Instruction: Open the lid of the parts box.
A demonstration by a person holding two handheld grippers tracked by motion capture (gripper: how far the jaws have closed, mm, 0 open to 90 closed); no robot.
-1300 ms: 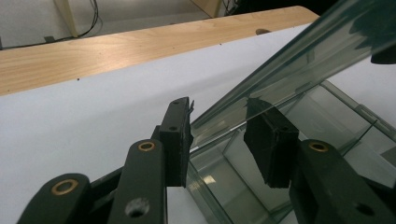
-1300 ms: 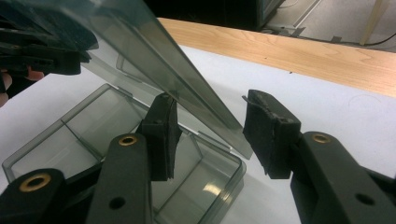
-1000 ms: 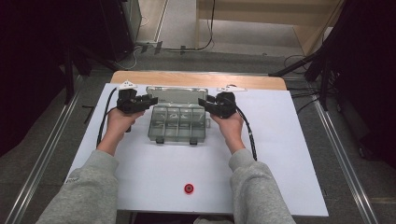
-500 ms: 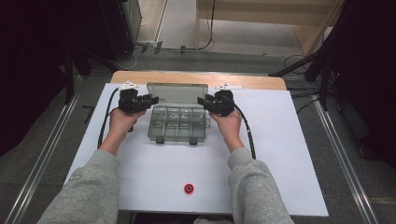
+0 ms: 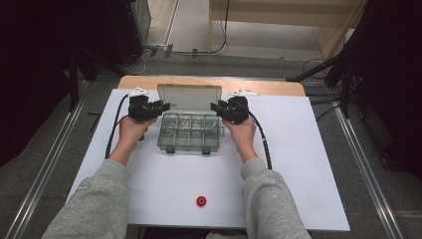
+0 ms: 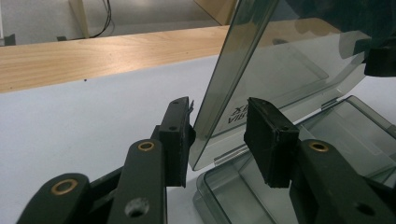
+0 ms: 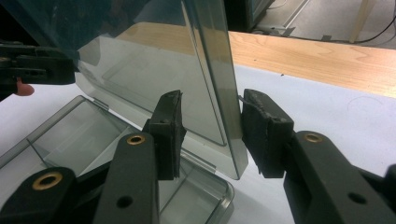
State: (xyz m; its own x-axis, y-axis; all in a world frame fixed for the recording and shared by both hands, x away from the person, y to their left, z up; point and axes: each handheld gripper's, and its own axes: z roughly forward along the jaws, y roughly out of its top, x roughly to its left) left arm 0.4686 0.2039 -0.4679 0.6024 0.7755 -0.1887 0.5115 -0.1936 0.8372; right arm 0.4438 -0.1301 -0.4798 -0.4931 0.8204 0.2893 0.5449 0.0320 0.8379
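Observation:
A clear grey compartment box [image 5: 189, 132] lies open on the white tabletop [image 5: 298, 164], its lid [image 5: 189, 97] standing nearly upright at the back. My left gripper [image 5: 164, 106] is at the lid's left end. In the left gripper view the jaws [image 6: 217, 109] straddle the lid [image 6: 289, 60] edge, and one pad [image 6: 177, 140] sits close against it while the other stands off. My right gripper [image 5: 215, 106] is at the lid's right end. Its jaws [image 7: 210, 105] have just been closing around the lid [image 7: 154, 60] edge, with a gap still showing. The tray [image 7: 79, 135] lies below.
A small red round object [image 5: 201, 201] lies near the table's front edge between the person's grey sleeves. A wooden strip [image 5: 278, 87] runs along the table's far edge. Cables trail from both grippers. Dark equipment stands at either side of the table.
The lid has swung up from low behind the box to nearly upright. Both grippers have moved slightly with its ends.

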